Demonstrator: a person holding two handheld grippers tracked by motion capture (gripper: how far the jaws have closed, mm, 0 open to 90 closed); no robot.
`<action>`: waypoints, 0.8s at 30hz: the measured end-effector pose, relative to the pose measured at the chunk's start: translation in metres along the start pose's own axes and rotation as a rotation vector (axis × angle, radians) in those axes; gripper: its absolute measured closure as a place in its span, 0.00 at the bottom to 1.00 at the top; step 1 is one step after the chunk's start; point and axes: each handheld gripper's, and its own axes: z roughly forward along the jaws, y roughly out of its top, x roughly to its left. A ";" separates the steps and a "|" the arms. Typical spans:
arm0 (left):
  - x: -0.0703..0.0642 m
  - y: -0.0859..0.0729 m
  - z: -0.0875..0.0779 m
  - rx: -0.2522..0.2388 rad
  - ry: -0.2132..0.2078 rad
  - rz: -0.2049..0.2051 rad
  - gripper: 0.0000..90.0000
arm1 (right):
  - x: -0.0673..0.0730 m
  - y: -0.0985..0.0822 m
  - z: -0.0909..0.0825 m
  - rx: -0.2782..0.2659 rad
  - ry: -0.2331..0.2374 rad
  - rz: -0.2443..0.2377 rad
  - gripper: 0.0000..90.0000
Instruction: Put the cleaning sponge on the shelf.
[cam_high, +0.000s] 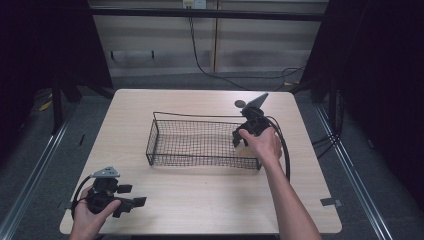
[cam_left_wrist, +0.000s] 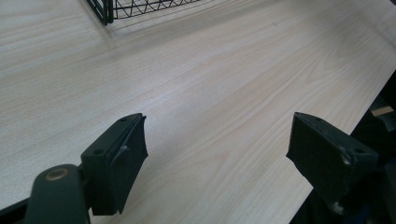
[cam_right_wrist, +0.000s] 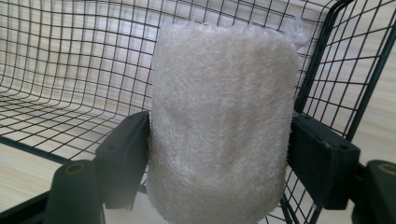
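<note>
A white fluffy rolled towel (cam_right_wrist: 224, 93) stands upright between the jaws of my right gripper (cam_right_wrist: 219, 122), which is shut on it, a jaw pressed to each side. It sits inside the right end of a black wire basket (cam_right_wrist: 70, 70), close to a corner. In the high view the right gripper (cam_high: 242, 136) reaches into that end of the basket (cam_high: 152, 137) at the table's middle. My left gripper (cam_high: 132, 196) rests at the near left corner of the table. Its jaws are wide apart and hold nothing, and the left gripper (cam_left_wrist: 219, 123) hovers over bare wood.
The light wooden table (cam_high: 200, 200) has open surface in front of and beside the basket. A corner of the basket (cam_left_wrist: 140, 7) shows far ahead of the left gripper. A small dark disc (cam_high: 240, 104) lies behind the basket. Cables trail on the floor beyond.
</note>
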 end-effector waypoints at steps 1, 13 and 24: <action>0.000 0.000 0.001 -0.001 0.003 -0.001 0.21 | -0.002 0.000 0.003 0.002 -0.003 0.013 0.28; 0.000 0.000 0.000 -0.003 0.002 0.001 0.21 | -0.006 -0.001 0.015 0.003 0.003 0.042 0.28; 0.000 0.000 0.000 -0.004 0.000 0.002 0.21 | -0.003 -0.003 0.023 0.035 -0.037 0.064 0.28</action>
